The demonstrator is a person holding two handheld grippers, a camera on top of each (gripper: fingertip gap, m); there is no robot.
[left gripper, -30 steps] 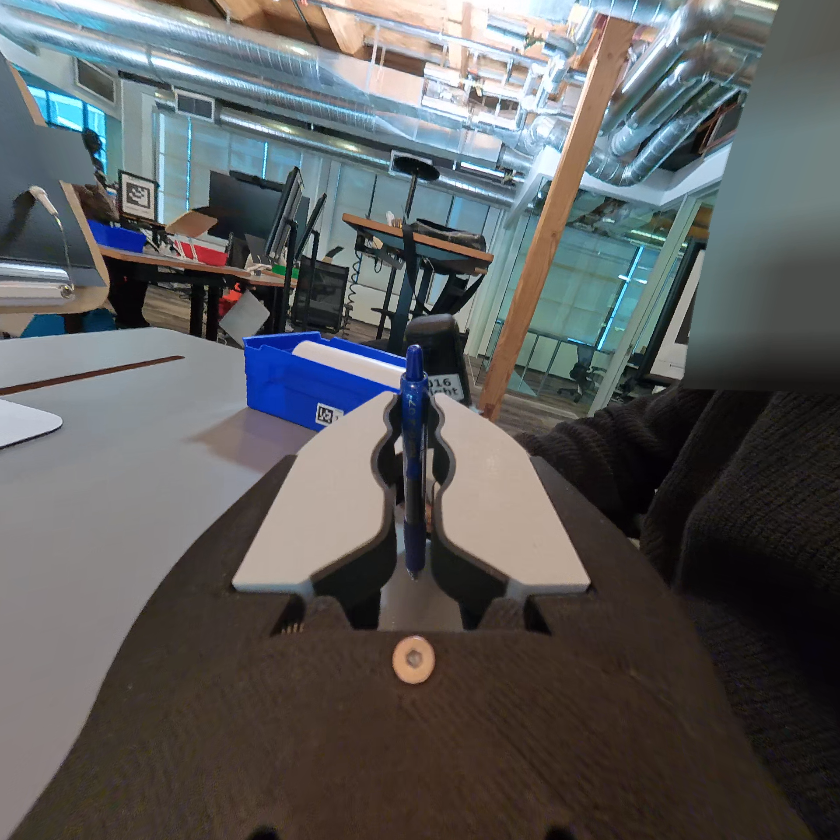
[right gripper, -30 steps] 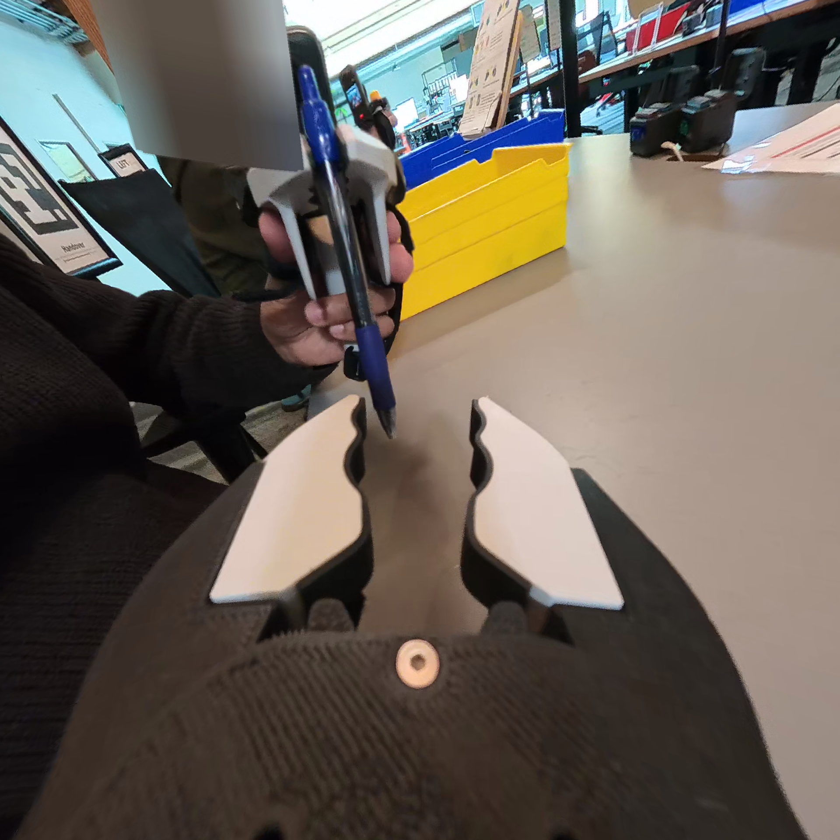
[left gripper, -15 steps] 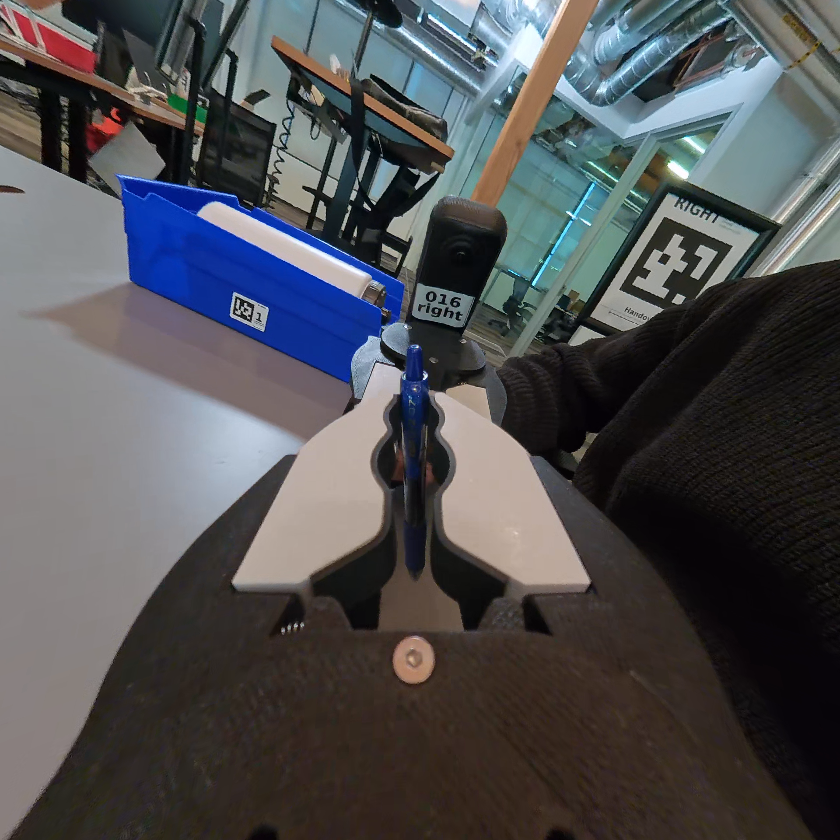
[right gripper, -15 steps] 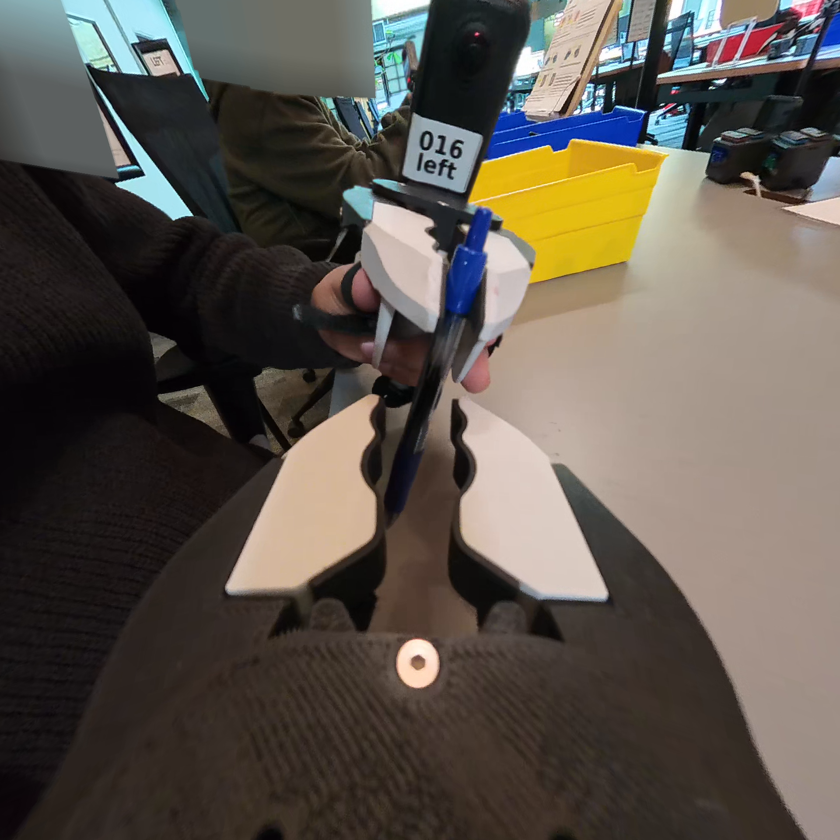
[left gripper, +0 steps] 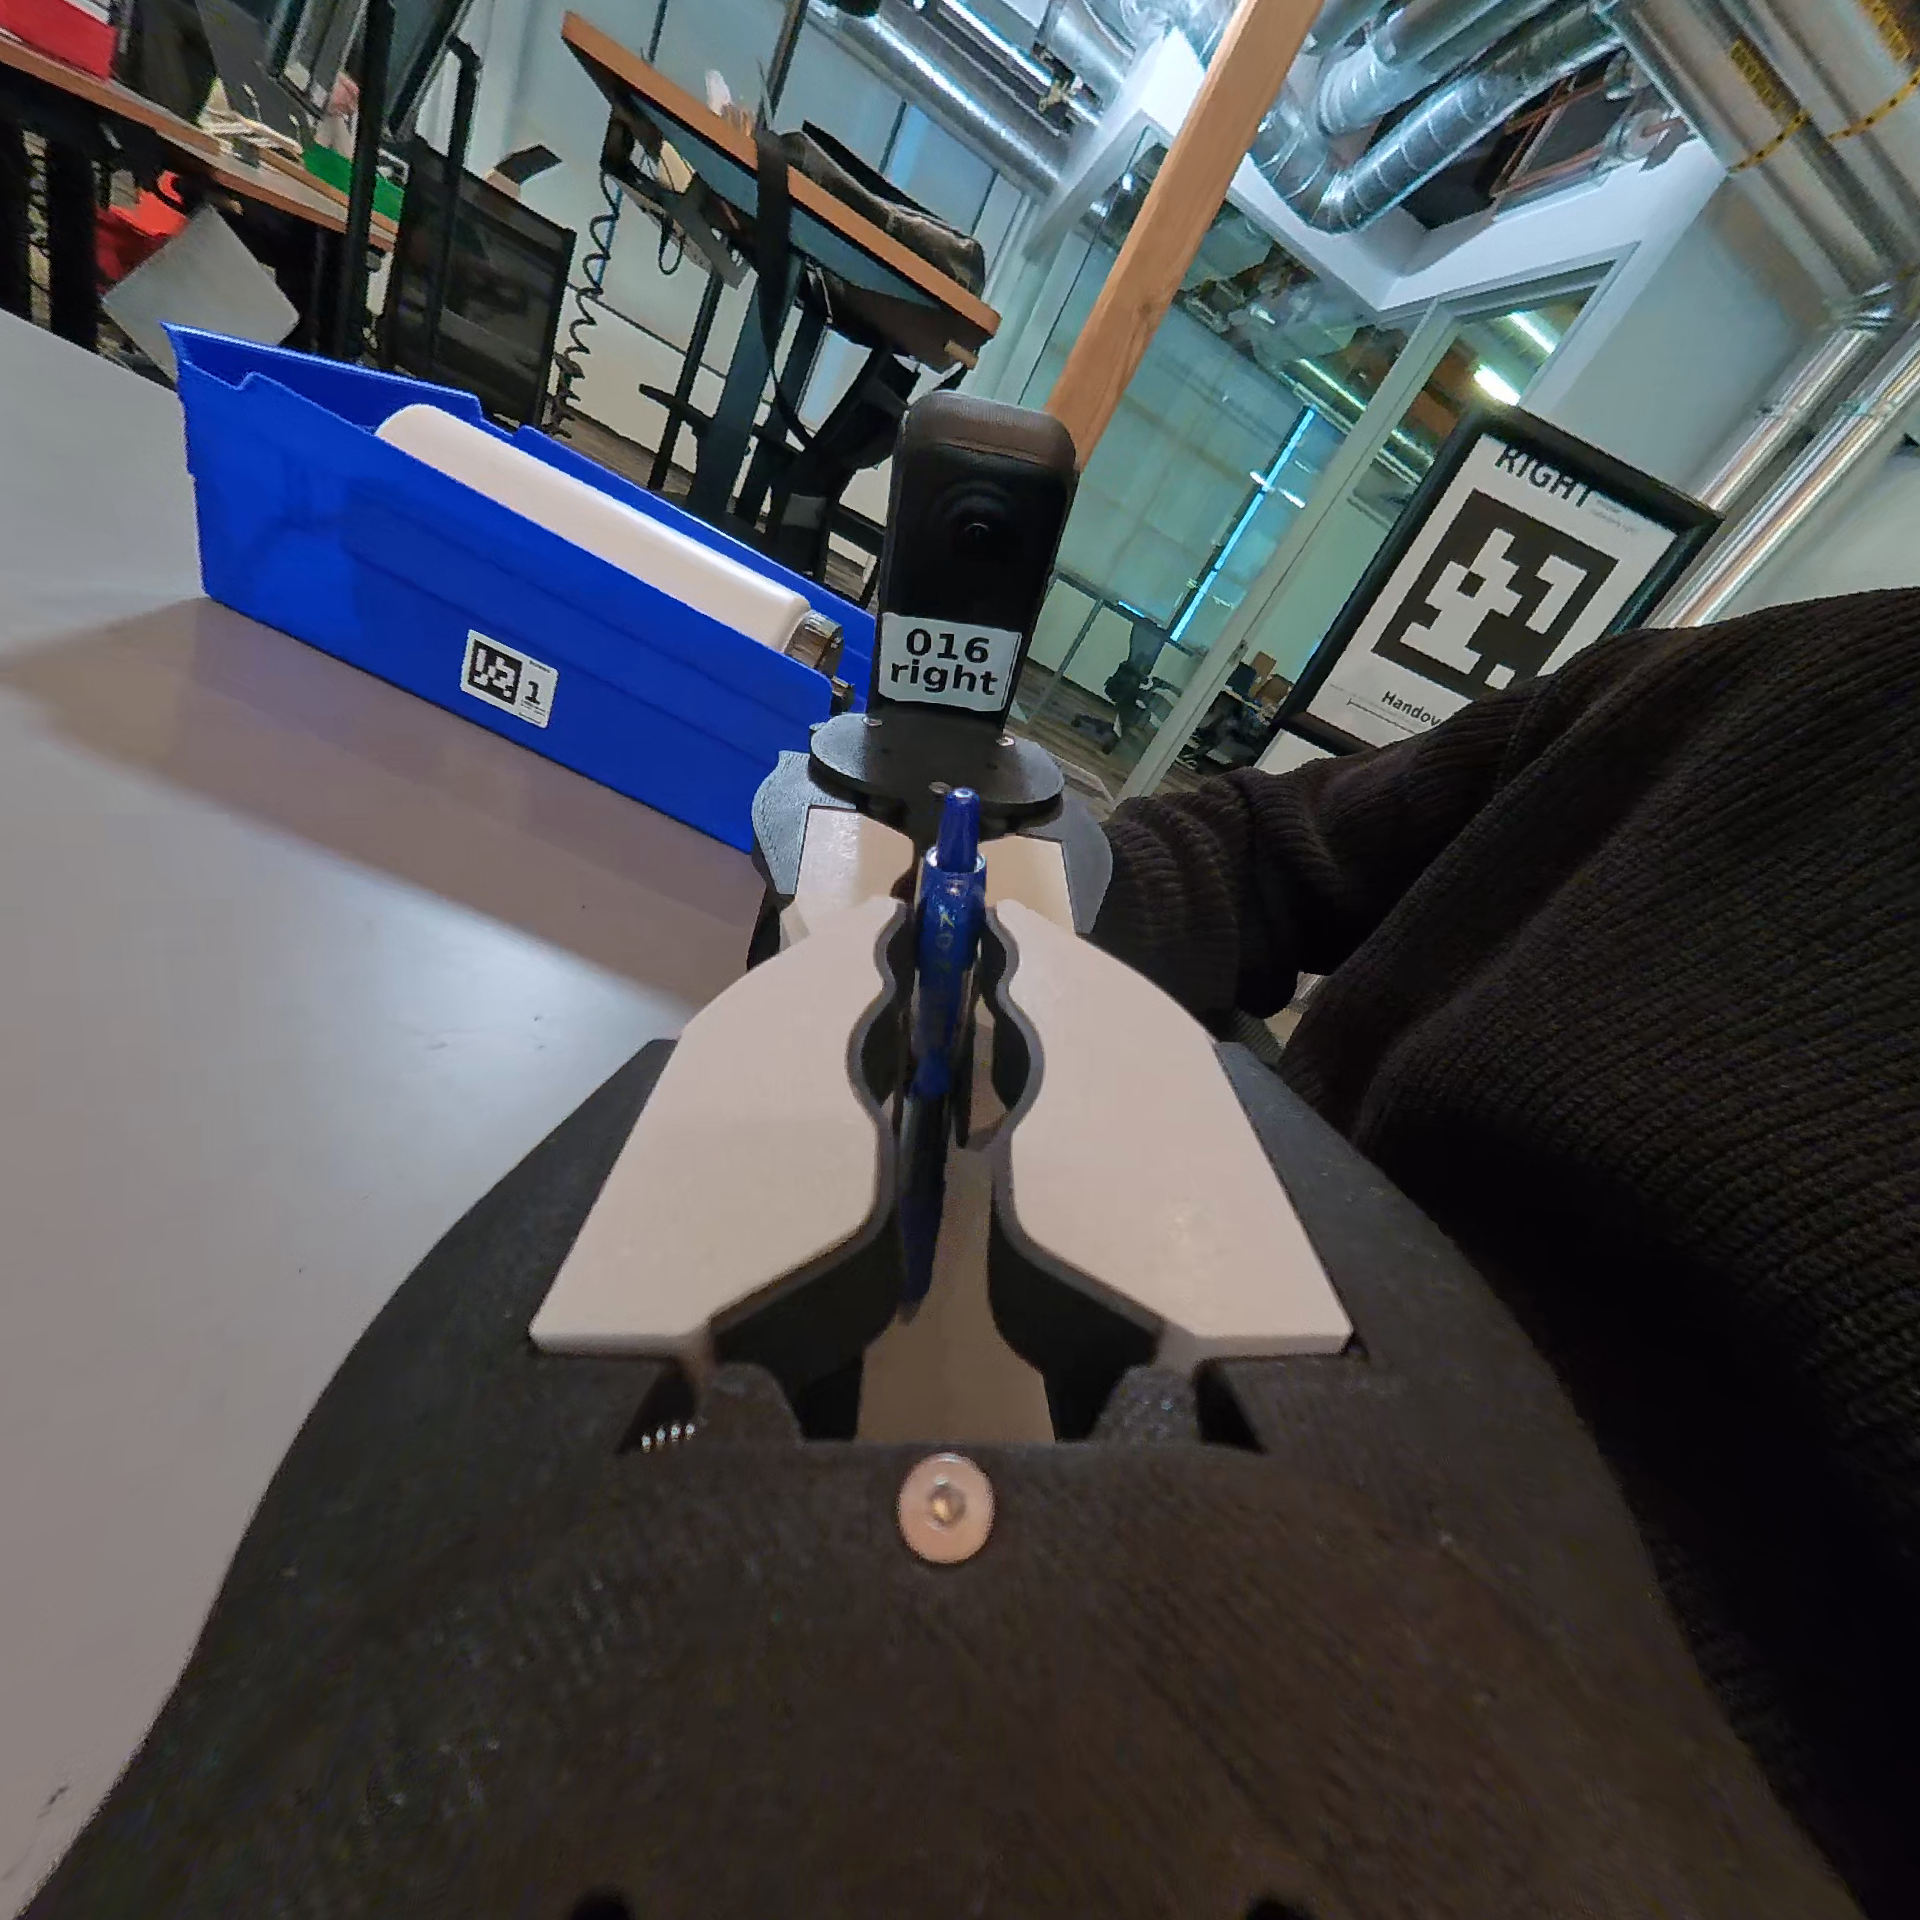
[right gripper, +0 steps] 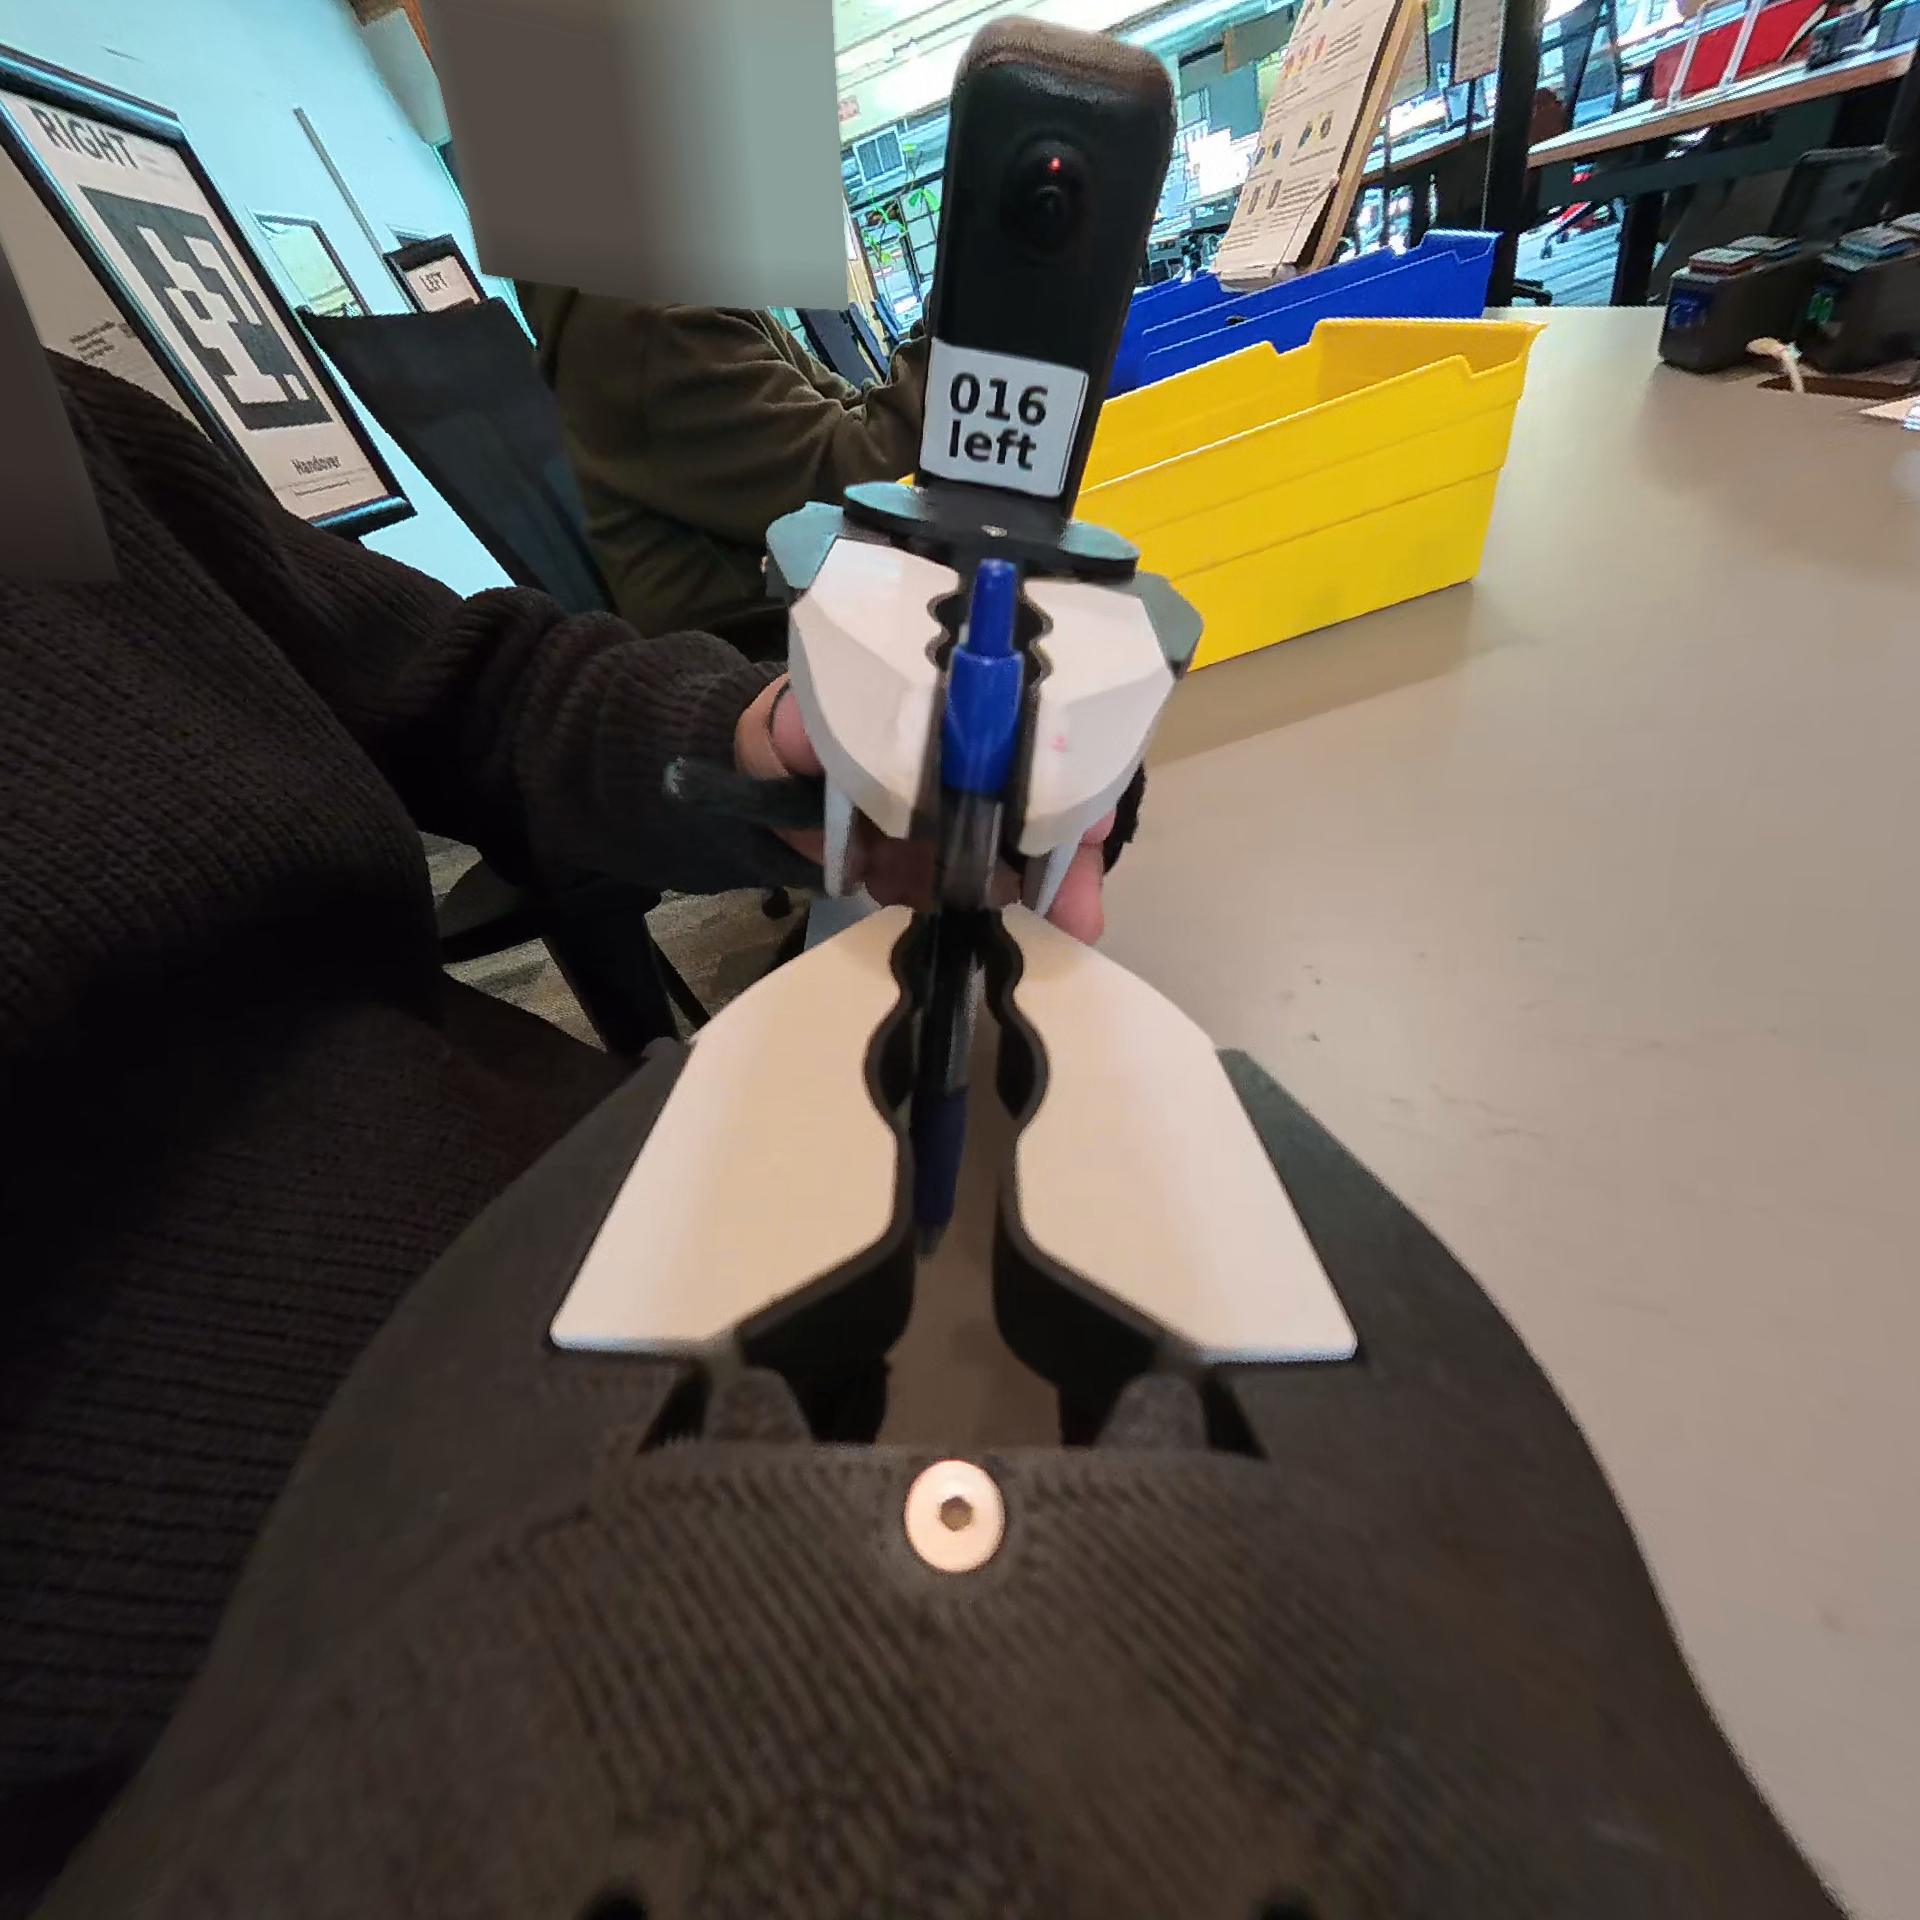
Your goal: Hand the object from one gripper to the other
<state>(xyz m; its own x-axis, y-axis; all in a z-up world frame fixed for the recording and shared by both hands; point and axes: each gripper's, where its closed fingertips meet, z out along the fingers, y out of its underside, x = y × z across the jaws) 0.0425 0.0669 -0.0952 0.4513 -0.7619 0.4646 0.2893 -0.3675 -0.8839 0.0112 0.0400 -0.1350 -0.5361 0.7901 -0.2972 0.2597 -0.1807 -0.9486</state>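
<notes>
A blue pen [left gripper: 940, 1039] stands upright between my two grippers, above the near edge of the grey table [left gripper: 260, 987]. My left gripper [left gripper: 948, 920] is shut on it. In the right wrist view the left gripper [right gripper: 977, 831] holds the pen's upper part [right gripper: 982, 686], clip end up. My right gripper [right gripper: 958, 925] is shut on the pen's lower barrel [right gripper: 948, 1122], with the tip down between its fingers. The two grippers face each other, fingertips almost touching. The right gripper [left gripper: 940, 862] also shows just beyond the left one.
A blue bin [left gripper: 499, 623] with a white roll stands on the table to the left. A yellow bin [right gripper: 1320, 468] and a blue bin [right gripper: 1299, 301] stand behind the left gripper. A seated person in an olive top [right gripper: 707, 447] is beyond the table edge.
The right gripper has moved up around the pen's lower part and its jaws have closed on it. The left gripper has kept its hold and the two have come together.
</notes>
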